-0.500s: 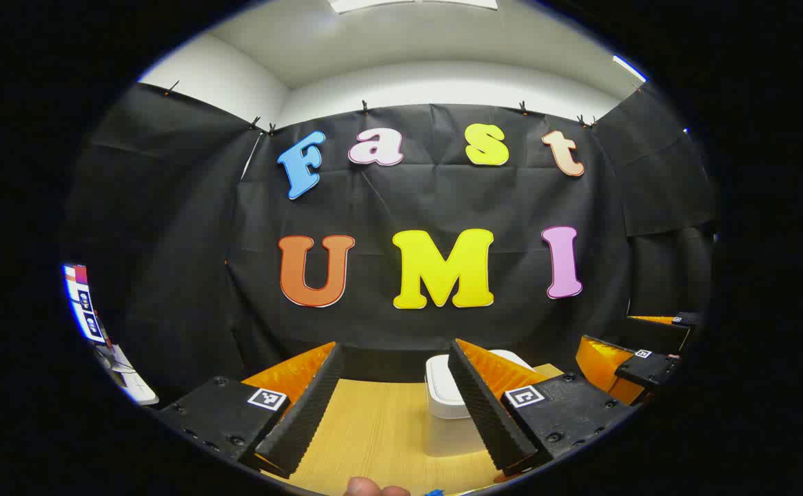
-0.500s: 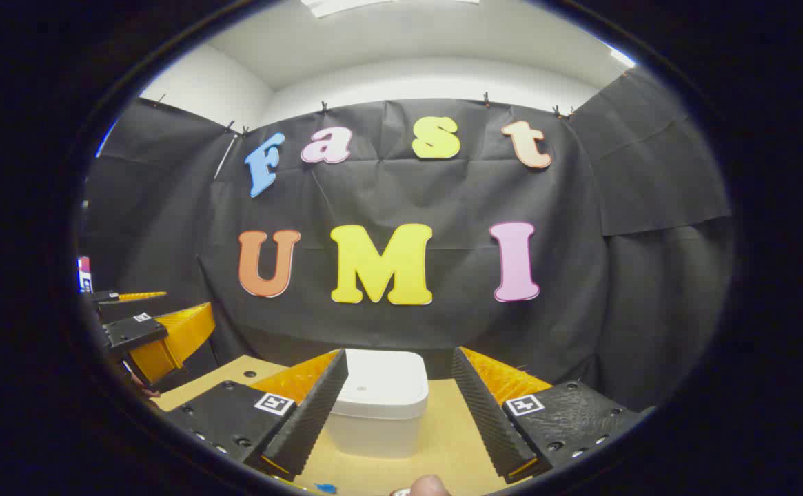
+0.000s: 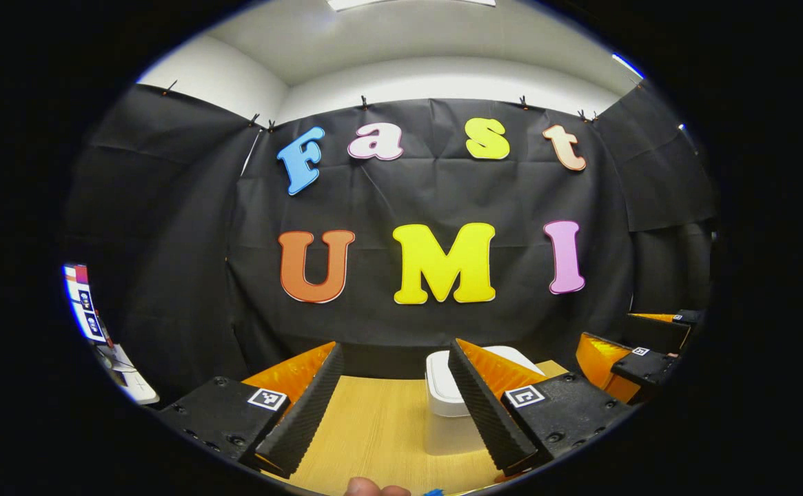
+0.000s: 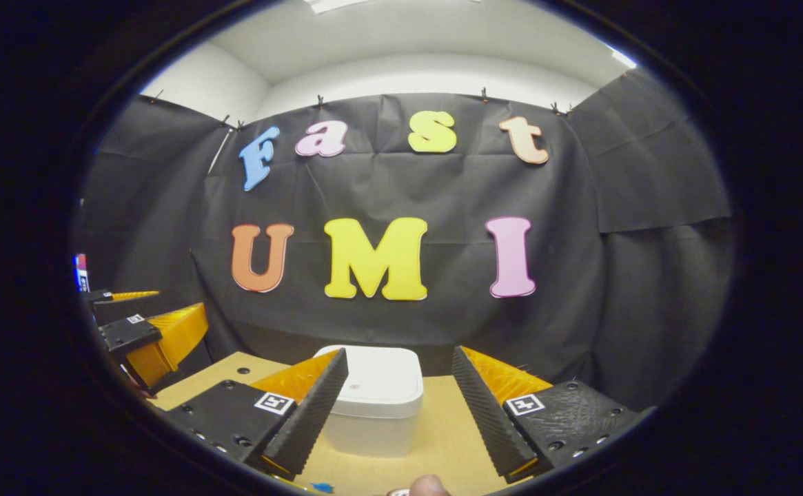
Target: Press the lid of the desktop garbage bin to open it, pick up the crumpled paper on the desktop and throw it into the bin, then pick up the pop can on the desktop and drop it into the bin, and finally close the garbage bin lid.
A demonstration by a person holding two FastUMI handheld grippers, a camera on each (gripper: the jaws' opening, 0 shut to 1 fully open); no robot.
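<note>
1. The job is at its very first step: the white bin [image 4: 373, 403] sits on the wooden bench [image 4: 453, 441] with its lid [image 4: 377, 379] flat and closed.
2. In the right gripper view, the right tool [image 4: 401, 406] has its two fingers spread wide and holds nothing. The bin stands just ahead of it, in the gap between the fingers and a bit to the left.
3. In the left gripper view, the left tool [image 3: 398, 403] is also spread wide and holds nothing. The bin [image 3: 446, 406] is ahead and to the right, partly hidden behind its right finger.
4. The right tool looks nearest to the lid, so I think it will do the pressing.
5. Next, that tool needs to go forward and down so a finger pushes on the top of the lid until it pops open.
6. The push should be gentle and straight down. A bin this light could slide or tip.
7. I cannot make out the crumpled paper or the pop can from here.
</note>
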